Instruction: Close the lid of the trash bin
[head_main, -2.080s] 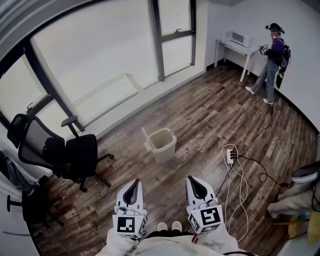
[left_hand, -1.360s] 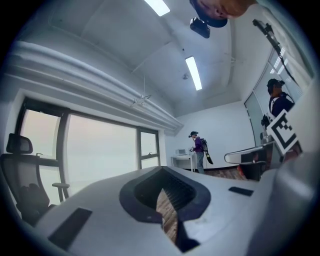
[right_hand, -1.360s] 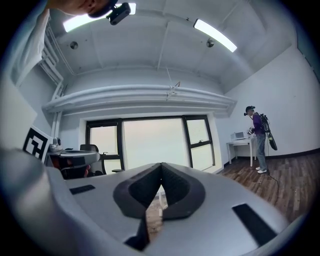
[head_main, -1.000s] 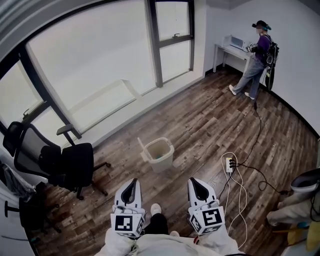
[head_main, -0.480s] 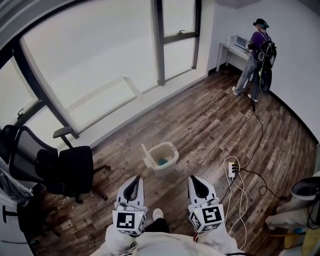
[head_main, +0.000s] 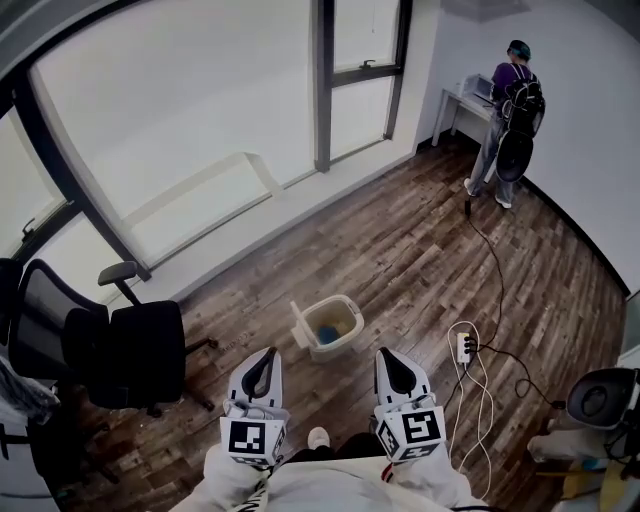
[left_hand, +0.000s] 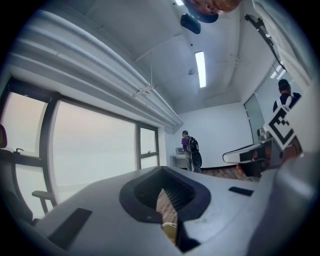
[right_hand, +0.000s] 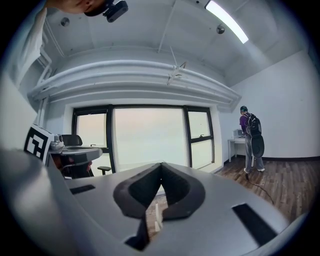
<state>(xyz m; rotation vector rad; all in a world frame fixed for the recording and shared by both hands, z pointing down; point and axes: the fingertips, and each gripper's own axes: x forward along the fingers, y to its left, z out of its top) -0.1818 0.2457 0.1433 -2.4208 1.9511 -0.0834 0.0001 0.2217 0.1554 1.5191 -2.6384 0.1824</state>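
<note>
Floor (head_main: 420, 250): 1 trash bin (head_main: 336, 351), 1 chair (head_main: 130, 355)

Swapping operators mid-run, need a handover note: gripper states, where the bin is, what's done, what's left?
Left hand-held gripper: jaws together, empty.
Right hand-held gripper: jaws together, empty. Both are held low in front of the body, touching nothing.
Trash bin: on the wood floor ahead, clear of both grippers. Its lid stands up at the bin's left edge, open; something blue lies inside.
Done: nothing on the lid yet.
Left: step up and swing the lid down shut. Probably mind the power strip on the right.
</note>
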